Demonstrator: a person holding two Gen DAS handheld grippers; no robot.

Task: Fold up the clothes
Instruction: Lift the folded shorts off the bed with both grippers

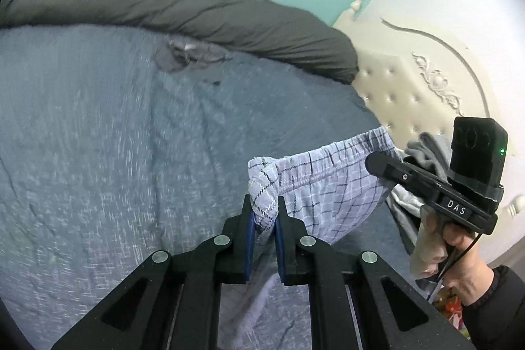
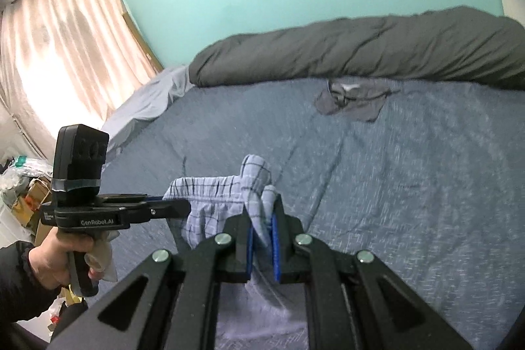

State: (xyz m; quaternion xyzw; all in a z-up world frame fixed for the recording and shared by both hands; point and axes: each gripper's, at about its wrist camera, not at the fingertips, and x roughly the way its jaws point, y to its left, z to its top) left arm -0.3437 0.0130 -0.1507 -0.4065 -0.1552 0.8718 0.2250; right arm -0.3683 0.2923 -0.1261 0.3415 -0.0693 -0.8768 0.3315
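Plaid light-blue cotton shorts point(image 1: 328, 182) hang above the blue-grey quilted bed point(image 1: 115, 136), waistband pinched by left tongs point(image 1: 264, 212) and right tongs point(image 2: 262, 218). Keep waistband taut, lower evenly onto bed.

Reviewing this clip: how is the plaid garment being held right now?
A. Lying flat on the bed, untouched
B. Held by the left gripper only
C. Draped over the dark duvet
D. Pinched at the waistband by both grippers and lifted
D: the left gripper and the right gripper are each shut on a waistband end of the plaid shorts, which hang above the blue bedspread.
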